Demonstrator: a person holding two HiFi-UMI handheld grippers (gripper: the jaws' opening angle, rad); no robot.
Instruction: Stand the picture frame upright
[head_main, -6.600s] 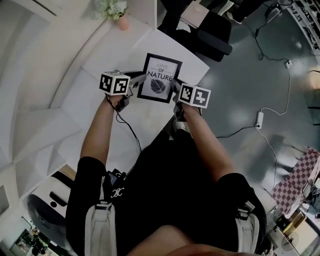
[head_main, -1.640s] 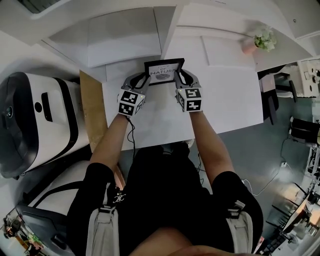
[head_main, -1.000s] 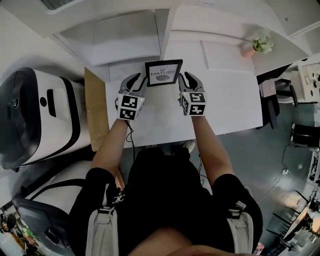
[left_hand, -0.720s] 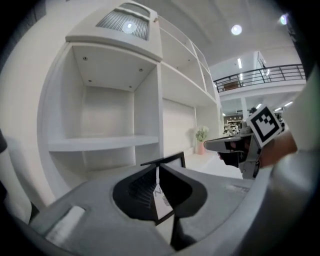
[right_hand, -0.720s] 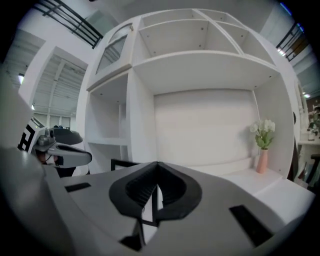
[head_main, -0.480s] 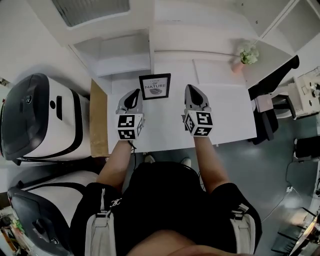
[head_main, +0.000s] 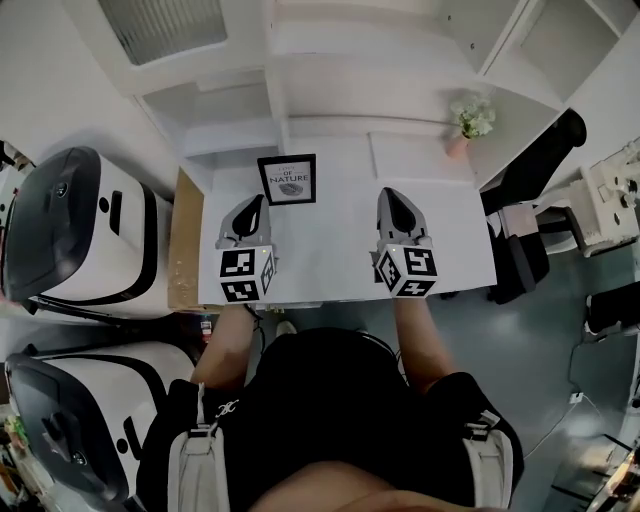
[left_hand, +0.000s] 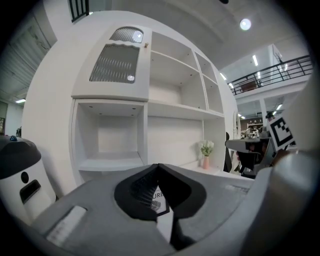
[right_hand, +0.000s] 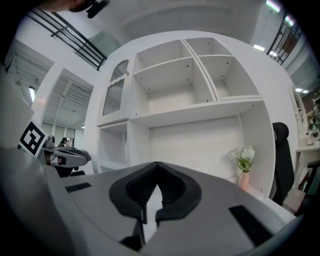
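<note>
My left tool (head_main: 250, 205) and right tool (head_main: 398, 200) are both clenched on nothing, well apart from the frame (head_main: 287, 179), which stands upright near the back of the bench (head_main: 335, 255). A bump to the bench or a weak prop could topple it.

- Left gripper view: picture frame (left_hand: 157, 200) mostly hidden behind the left gripper (left_hand: 158, 167); only a sliver of print shows.
- Head view: frame's fine print too small to read.
- Head view: white machine (head_main: 60, 235), 9 o'clock, cut by the edge.
</note>
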